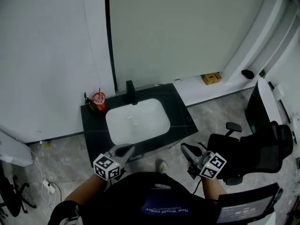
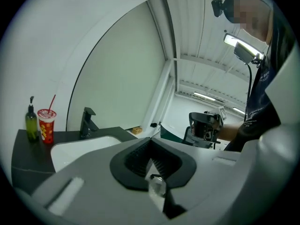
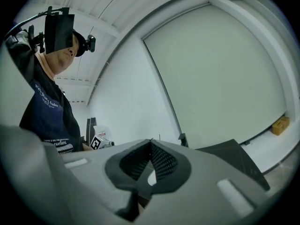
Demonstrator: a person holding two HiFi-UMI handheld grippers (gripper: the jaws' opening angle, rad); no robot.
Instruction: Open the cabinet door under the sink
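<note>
Left gripper (image 1: 127, 149): clenched, empty | right gripper (image 1: 184, 147): clenched, empty | cabinet door: face hidden beneath counter (image 1: 183, 118) front edge, lower centre, between grippers; left judged nearer.

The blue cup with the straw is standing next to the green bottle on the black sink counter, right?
Not quite. The cup is red, not blue. The rest is right: it has a straw and stands next to the green bottle on the black sink counter. The left gripper view shows this best.
</note>
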